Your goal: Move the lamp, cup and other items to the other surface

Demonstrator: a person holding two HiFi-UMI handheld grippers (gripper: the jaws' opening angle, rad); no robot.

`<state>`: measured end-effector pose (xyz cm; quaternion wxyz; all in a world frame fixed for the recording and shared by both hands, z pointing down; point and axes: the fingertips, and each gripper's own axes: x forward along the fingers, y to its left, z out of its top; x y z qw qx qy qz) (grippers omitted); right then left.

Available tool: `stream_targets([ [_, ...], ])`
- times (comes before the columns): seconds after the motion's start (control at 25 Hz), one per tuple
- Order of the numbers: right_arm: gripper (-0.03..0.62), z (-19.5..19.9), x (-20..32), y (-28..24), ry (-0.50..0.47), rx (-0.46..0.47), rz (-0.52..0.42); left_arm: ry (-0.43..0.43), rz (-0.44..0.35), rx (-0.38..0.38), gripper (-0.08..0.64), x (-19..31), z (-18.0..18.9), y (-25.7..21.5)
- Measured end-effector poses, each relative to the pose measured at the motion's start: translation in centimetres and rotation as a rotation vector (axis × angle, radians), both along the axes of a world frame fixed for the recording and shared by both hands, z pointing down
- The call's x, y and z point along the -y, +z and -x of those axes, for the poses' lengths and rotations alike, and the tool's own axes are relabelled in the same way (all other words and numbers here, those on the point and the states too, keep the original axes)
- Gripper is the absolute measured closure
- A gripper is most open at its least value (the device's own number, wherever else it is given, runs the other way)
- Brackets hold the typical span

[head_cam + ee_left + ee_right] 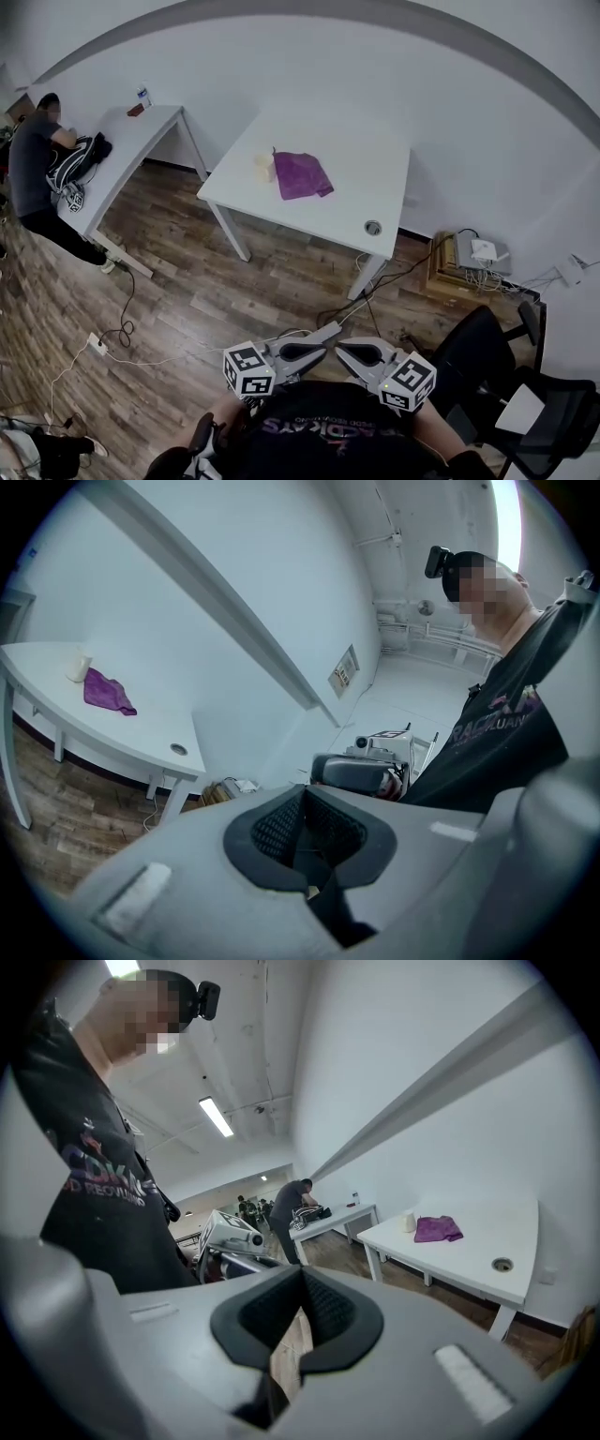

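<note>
ok so both grippers sit up by the operator's chest, well short of the white table [375, 178], w/ wood floor in between. Left gripper [302, 803]: jaws fully together, pads meeting, nothing in it. Right gripper [302, 1288]: same deal, closed on nothing, you only see floor thru the slot under the pads. In head view the two tips point toward each other and sit close together, marker cubes on the outer ends.

Task stuff I can see is all on the white table. Pale cup [264, 167] stands upright on the table's far-left part, near the left edge. Purple cloth [302, 174] lies crumpled right beside it, touching or just v close, can't tell which. Round cable hole [373, 227] is in the tabletop near its front-right corner.

Left of the white table there's a 2nd table [141, 127] w/ a person [37, 159] leaning over a bag [80, 159] on it. Right of the white table, by the wall, a low box [473, 255] w/ cables. Black chair [553, 422] is on the table's near side, off to the right.
</note>
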<state>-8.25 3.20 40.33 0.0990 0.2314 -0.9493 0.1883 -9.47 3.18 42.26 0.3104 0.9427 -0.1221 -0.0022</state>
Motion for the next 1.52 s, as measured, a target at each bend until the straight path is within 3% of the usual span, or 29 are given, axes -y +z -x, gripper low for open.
stream_targets([
  [0.28,0.588,-3.3,-1.5,0.6,0.041,0.019,0.05,0.036,0.017,0.003,0.56,-1.6,-3.0,0.0],
  [0.68,0.588,-6.0,-2.5,0.8,0.061,0.034,0.051,0.046,0.005,0.019,0.56,-2.7,-5.5,0.1],
  [1.08,0.588,-5.9,-2.5,1.4,0.021,0.021,0.061,-0.005,0.022,0.014,0.56,-2.5,-5.4,0.6],
  [1.52,0.588,-5.7,-2.1,1.8,0.002,0.021,0.076,-0.003,0.031,0.038,0.561,-2.3,-5.5,1.1],
])
